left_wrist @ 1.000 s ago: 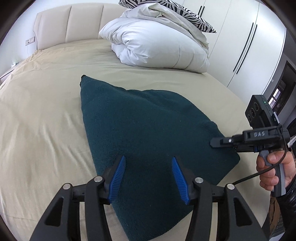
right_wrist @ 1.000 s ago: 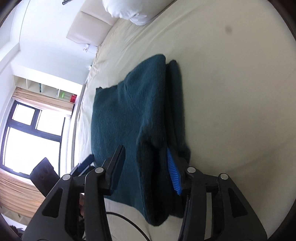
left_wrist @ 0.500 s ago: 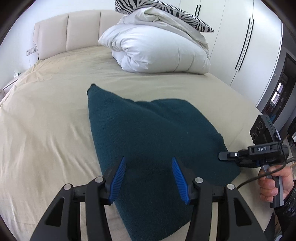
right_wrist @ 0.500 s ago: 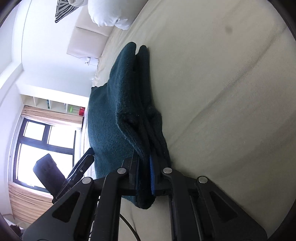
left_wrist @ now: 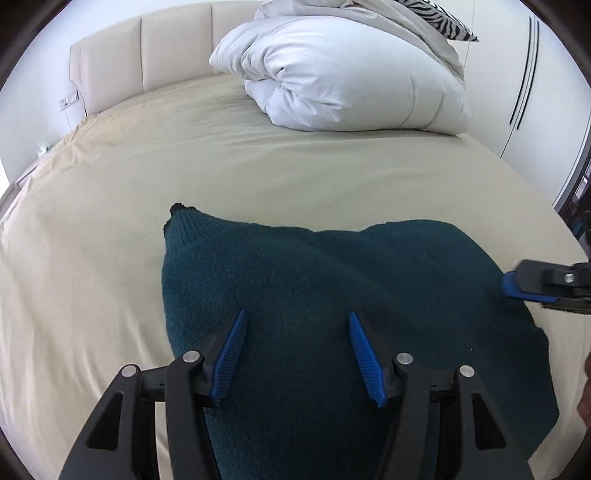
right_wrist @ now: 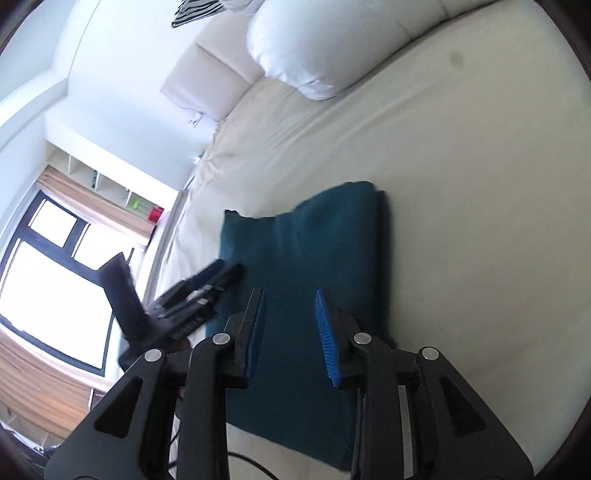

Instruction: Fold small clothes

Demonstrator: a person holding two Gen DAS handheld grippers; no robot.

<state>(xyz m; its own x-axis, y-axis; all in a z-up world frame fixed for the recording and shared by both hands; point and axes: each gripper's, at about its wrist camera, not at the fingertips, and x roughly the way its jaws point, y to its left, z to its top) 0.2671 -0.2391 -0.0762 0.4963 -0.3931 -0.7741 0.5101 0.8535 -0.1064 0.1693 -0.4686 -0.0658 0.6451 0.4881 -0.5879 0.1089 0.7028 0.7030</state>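
A dark teal knitted garment (left_wrist: 332, 295) lies folded flat on the beige bed sheet (left_wrist: 110, 184). It also shows in the right wrist view (right_wrist: 314, 243). My left gripper (left_wrist: 295, 321) is open and empty, its blue-padded fingers over the garment's near part. My right gripper (right_wrist: 290, 295) is open and empty above the garment's near edge. The right gripper's tip shows at the garment's right edge in the left wrist view (left_wrist: 517, 286). The left gripper shows at the garment's left side in the right wrist view (right_wrist: 207, 284).
A folded white duvet (left_wrist: 351, 81) with a zebra-print pillow (left_wrist: 443, 18) lies at the head of the bed by the padded headboard (left_wrist: 147, 55). White wardrobe doors (left_wrist: 535, 74) stand at the right. A window (right_wrist: 48, 277) is on the left.
My right gripper was shut on the garment's folded edge half a second ago; it has let go and pulled back. The garment now lies flat. My left gripper moved closer over it.
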